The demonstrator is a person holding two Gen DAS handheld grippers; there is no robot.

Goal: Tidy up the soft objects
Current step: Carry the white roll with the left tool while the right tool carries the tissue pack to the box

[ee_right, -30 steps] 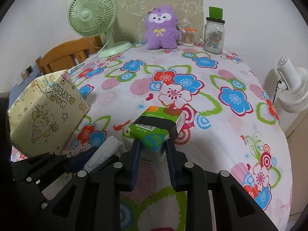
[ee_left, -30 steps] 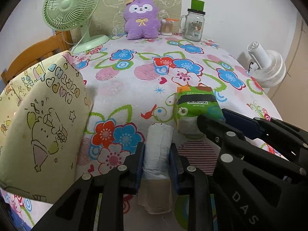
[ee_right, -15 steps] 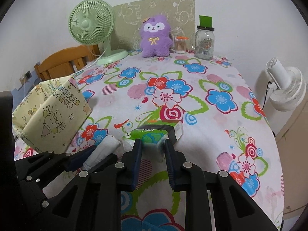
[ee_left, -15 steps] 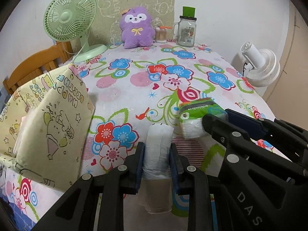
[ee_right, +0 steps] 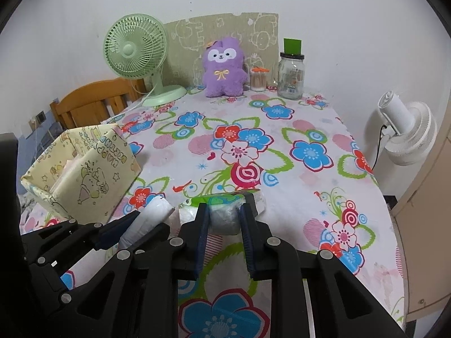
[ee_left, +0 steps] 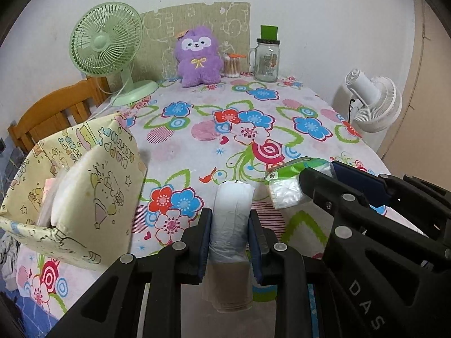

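My left gripper is shut on a white roll of plastic bags and holds it above the near edge of the table. My right gripper is shut on a green tissue pack, lifted off the table. The pack also shows in the left wrist view, and the roll shows in the right wrist view. A yellow patterned open box with soft white items inside stands at the left; it also shows in the right wrist view. A purple plush toy sits at the far end.
A flowered tablecloth covers the table. A green desk fan, a cotton-swab jar and a glass jar stand along the back. A wooden chair is at the left, a white fan at the right.
Both grippers have risen and drawn back toward the near edge with their loads. The tissue pack has come up off the table. The inside of the yellow box has come into view.
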